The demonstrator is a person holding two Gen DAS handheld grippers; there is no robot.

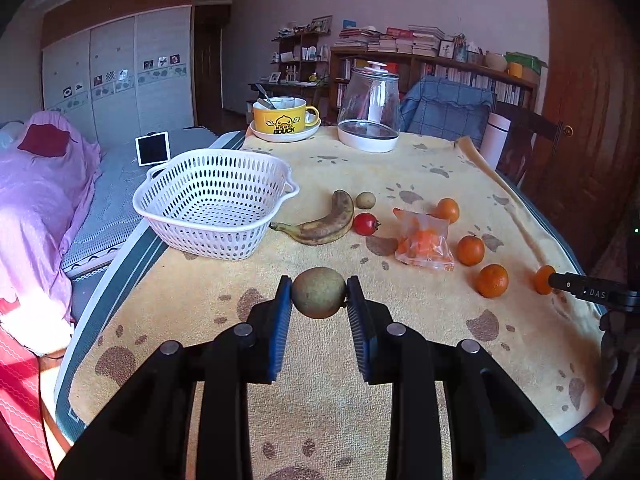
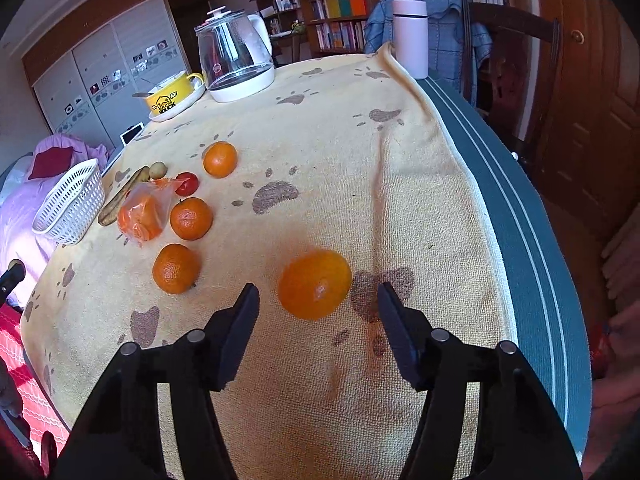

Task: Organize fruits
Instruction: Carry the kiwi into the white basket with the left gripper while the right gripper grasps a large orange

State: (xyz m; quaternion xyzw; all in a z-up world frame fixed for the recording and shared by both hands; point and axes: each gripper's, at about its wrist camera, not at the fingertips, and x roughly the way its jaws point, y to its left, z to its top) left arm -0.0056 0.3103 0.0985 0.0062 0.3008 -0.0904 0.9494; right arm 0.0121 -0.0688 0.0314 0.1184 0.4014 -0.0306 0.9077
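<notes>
My left gripper (image 1: 319, 294) is shut on a brownish-green kiwi (image 1: 319, 292), held above the yellow paw-print cloth. The empty white basket (image 1: 216, 200) stands ahead to the left. A spotted banana (image 1: 320, 224), a small kiwi (image 1: 365, 200), a red tomato (image 1: 365, 224), a bag of orange pieces (image 1: 425, 240) and several oranges (image 1: 470, 250) lie beyond. My right gripper (image 2: 318, 300) is open, its fingers on either side of one orange (image 2: 315, 284) that rests on the cloth. Other oranges (image 2: 176, 269) and the basket (image 2: 70, 204) lie to its left.
At the table's far end stand a yellow duck mug on a plate (image 1: 285, 118), a glass kettle (image 1: 370, 106) and a white flask (image 2: 410, 38). A bed with pink cover (image 1: 44, 200) runs along the left. The table edge (image 2: 516, 216) drops off on the right.
</notes>
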